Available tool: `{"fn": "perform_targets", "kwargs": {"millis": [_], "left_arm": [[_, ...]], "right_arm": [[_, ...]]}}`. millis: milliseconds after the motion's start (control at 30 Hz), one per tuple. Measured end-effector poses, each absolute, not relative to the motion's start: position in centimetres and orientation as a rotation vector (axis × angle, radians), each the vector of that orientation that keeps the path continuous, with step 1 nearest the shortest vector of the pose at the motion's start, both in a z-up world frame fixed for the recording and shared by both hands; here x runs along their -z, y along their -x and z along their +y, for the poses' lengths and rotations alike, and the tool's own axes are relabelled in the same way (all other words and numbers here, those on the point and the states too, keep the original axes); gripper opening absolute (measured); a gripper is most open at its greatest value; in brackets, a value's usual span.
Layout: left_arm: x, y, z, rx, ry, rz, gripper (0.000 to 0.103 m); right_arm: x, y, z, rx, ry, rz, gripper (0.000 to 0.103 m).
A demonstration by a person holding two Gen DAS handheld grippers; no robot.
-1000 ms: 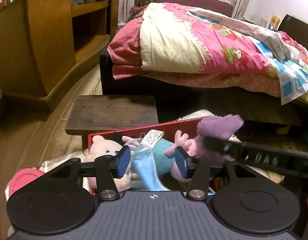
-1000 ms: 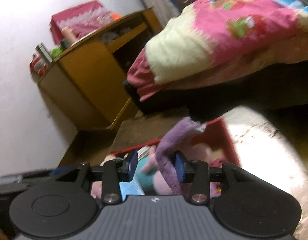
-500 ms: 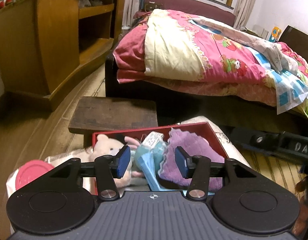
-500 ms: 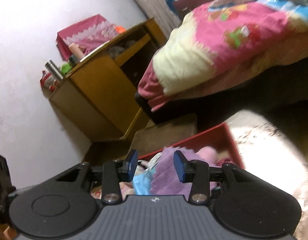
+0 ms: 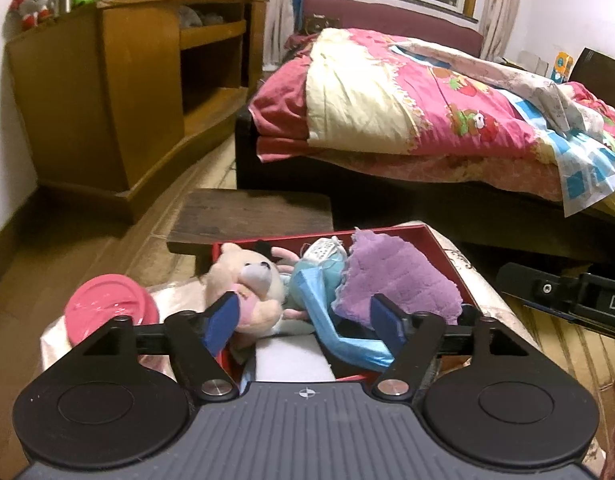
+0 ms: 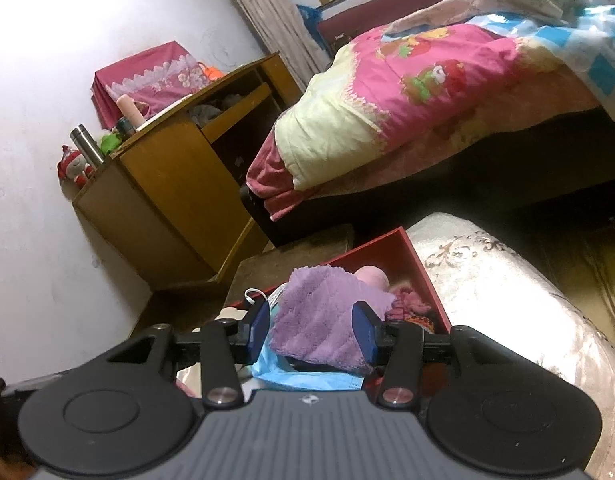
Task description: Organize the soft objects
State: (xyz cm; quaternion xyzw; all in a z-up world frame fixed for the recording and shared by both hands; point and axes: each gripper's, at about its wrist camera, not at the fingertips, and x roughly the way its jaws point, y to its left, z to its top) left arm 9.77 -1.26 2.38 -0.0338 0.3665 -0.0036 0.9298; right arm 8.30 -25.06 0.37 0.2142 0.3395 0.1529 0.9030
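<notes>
Blue pads tip both of our claws. Our left claw [image 5: 303, 322] has its jaws opening, wide apart with nothing pressed between them; it hangs above the near end of the red box [image 5: 447, 254]. Our right claw [image 6: 312, 332] is opening too, its jaws a narrower gap apart, and the purple cloth [image 6: 327, 320] shows in that gap, lying loose in the box below, with neither pad pressing on it as far as we can see.

Inside the box we see the soft things packed together: a cream plush bear [image 5: 249, 284] at the left, a blue face mask [image 5: 331, 316] running down the middle with its white ear loop, a teal and pink plush toy [image 5: 315, 270] behind it, and the purple cloth draped over the right side. A pink lid [image 5: 107, 306] rests just left of the box.

The box sits on a pale patterned cushion [image 6: 507, 288]. Beyond it stands a dark wooden stool [image 5: 255, 214], then the bed [image 5: 427, 120] with its pink quilt, and a wooden cabinet [image 5: 107, 100] against the wall.
</notes>
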Motion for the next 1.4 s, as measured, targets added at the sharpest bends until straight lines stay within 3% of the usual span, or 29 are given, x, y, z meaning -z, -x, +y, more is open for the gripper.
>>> {"fn": "perform_targets", "kwargs": {"millis": [600,700,967,1067,1400], "left_arm": [[-2.3,-6.9,-1.1,-0.036,0.080,0.715,0.081],[-2.2,-6.5,-1.3,-0.042,0.075,0.710,0.081],[-2.0,-5.3,-1.7,-0.072,0.053,0.686,0.082],[-1.9,-5.0,-1.6,-0.071,0.059,0.686,0.090],[-1.7,-4.9,-2.0,-0.077,0.030,0.680,0.091]], "right_arm": [[-1.0,-4.6,-24.1,-0.289,-0.407,0.623,0.024],[-1.3,-3.8,-23.5,-0.283,-0.374,0.600,0.031],[-1.7,-2.1,-23.1,-0.274,-0.346,0.540,0.032],[-1.6,-1.8,-22.9,-0.268,-0.339,0.538,0.032],[-1.6,-1.8,-23.3,-0.254,-0.351,0.529,0.034]]}}
